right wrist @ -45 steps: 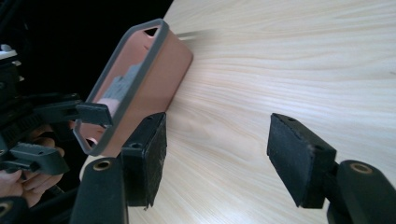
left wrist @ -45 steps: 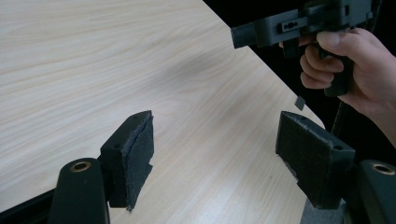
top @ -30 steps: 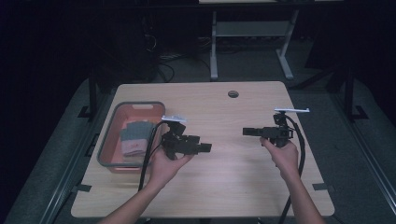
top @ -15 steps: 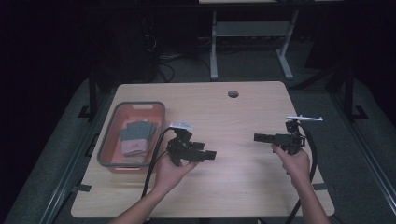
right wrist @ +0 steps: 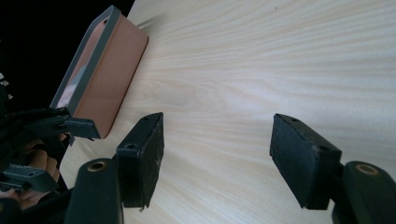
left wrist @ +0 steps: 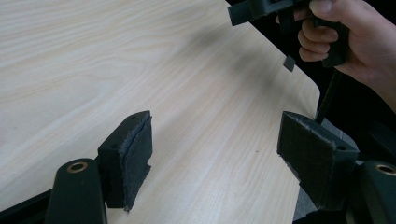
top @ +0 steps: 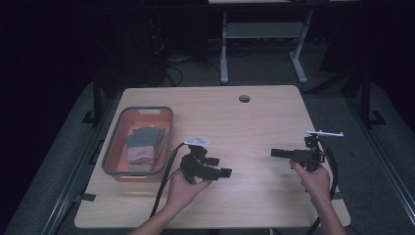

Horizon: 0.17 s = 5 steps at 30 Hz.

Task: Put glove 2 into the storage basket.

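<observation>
Both jaw pairs wide, nothing between: left gripper [top: 222, 172] just right of the basket [top: 113, 155], right gripper [top: 276, 152] well right of it, over bare table [top: 254, 122]. Folded gloves [top: 142, 146] lie inside the basket, untouched; pickup not yet begun. No readable writing.

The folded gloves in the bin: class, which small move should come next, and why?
Probably swing the left gripper over to the bin: its jaws stand open and empty above bare table, and the folded gloves lie untouched in the bin on that gripper's side.
</observation>
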Available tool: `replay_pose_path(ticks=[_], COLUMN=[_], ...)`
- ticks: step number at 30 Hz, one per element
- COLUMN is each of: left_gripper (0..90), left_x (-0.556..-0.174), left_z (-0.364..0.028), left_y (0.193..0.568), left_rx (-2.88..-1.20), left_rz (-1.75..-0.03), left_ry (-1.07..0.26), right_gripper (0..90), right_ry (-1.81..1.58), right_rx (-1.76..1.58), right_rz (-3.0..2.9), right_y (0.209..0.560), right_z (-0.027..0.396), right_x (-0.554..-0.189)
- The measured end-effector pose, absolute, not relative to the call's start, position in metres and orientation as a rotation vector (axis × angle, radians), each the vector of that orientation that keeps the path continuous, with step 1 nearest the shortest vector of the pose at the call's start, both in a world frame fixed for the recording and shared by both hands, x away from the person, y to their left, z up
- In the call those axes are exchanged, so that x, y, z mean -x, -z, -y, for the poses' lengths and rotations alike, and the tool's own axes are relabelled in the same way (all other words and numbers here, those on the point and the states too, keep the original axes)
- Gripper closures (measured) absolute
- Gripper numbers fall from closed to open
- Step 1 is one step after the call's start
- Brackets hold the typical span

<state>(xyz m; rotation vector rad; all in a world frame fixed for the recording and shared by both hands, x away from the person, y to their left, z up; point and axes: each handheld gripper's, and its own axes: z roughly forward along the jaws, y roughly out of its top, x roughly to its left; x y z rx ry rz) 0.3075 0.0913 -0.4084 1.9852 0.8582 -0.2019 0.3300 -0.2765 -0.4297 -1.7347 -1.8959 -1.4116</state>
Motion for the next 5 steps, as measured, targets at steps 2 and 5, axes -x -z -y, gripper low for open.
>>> replay_pose_path(ticks=[2, 5], left_gripper=[26.5, 26.5], left_x=[-0.303, -0.295], left_z=[-0.09, -0.089], left_y=[0.409, 0.412], left_rx=[-1.982, -1.994], left_rz=[-0.843, -0.816], left_ry=[0.206, 0.196], right_gripper=[33.2, 32.4], right_ry=[1.43, 1.443], right_rx=[1.735, 1.732], right_rz=[1.9, 1.907], right_y=[0.431, 0.434], right_z=[0.277, 0.278], right_x=[-0.325, -0.318])
